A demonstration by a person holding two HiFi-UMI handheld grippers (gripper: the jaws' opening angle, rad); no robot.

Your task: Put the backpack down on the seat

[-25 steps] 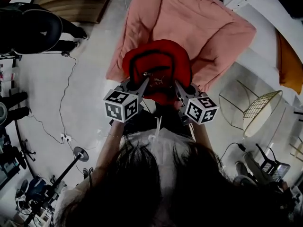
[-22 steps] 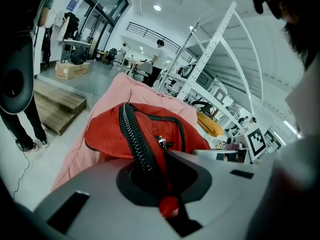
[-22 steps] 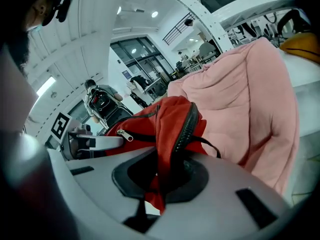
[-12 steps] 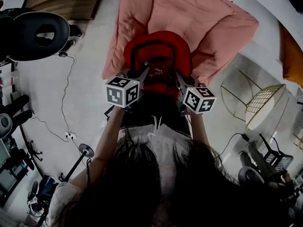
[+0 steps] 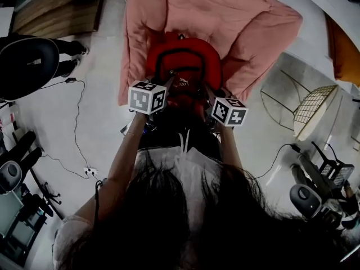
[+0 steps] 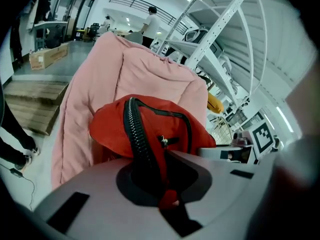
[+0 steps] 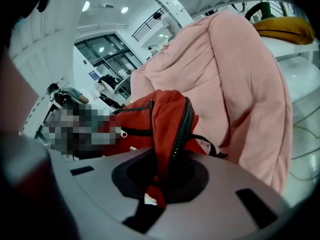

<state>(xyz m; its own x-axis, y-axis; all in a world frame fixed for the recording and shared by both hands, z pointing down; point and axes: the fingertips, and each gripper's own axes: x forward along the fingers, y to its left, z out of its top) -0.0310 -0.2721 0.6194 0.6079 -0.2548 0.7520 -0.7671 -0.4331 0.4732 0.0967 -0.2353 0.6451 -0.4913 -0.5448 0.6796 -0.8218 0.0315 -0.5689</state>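
Backpack (image 5: 185, 58) by pink seat (image 5: 225, 16); wire frame (image 5: 313, 110) beside.

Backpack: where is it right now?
In the head view the red backpack sits at centre, held on either side by the left gripper and the right gripper, over the near end of the pink seat.

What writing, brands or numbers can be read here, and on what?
No text is readable.
White logo on the red fabric backpack: too small and blurred to read.
Two black-and-white patterned cubes: square codes only, no letters.
Small blue sign by the glass doors: too small.
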